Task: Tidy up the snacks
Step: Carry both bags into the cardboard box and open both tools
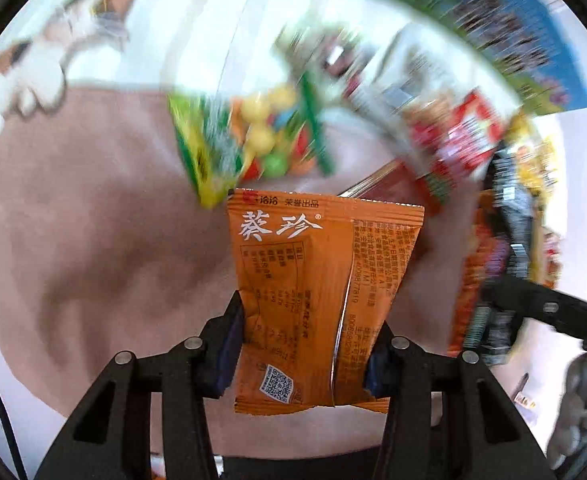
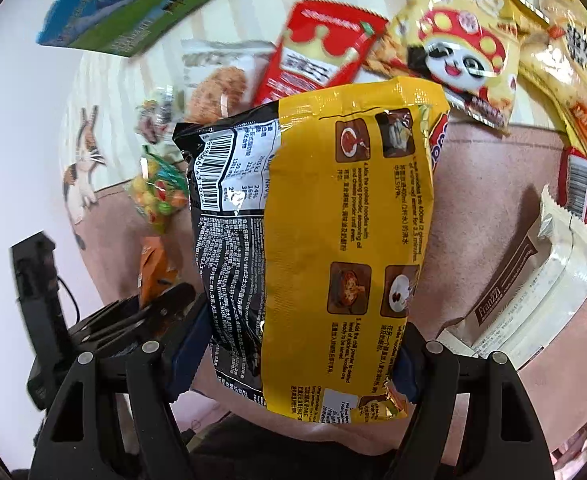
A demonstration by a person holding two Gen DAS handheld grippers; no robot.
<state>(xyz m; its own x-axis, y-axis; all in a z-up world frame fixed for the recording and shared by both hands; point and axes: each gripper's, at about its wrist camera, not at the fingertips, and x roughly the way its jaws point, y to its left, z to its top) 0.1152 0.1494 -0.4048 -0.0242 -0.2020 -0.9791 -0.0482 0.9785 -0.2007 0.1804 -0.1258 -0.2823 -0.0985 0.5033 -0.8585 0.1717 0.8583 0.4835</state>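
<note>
My left gripper (image 1: 307, 344) is shut on a small orange snack packet (image 1: 313, 280) with white Chinese lettering, held upright above the pinkish-brown mat (image 1: 93, 220). My right gripper (image 2: 293, 344) is shut on a large yellow and black instant noodle bag (image 2: 313, 220), held above the same mat (image 2: 489, 200). The left gripper and its orange packet (image 2: 155, 268) show at the left of the right wrist view. The right gripper's black arm (image 1: 553, 308) shows at the right of the left wrist view.
A bag of coloured candy balls (image 1: 269, 136) (image 2: 157, 192) lies at the mat's far edge. Red (image 2: 317, 52), yellow panda (image 2: 461, 40), cream Franzzi (image 2: 533, 280) and other packets lie around. A blue-green box (image 2: 133, 12) stands behind. The left wrist view is motion-blurred.
</note>
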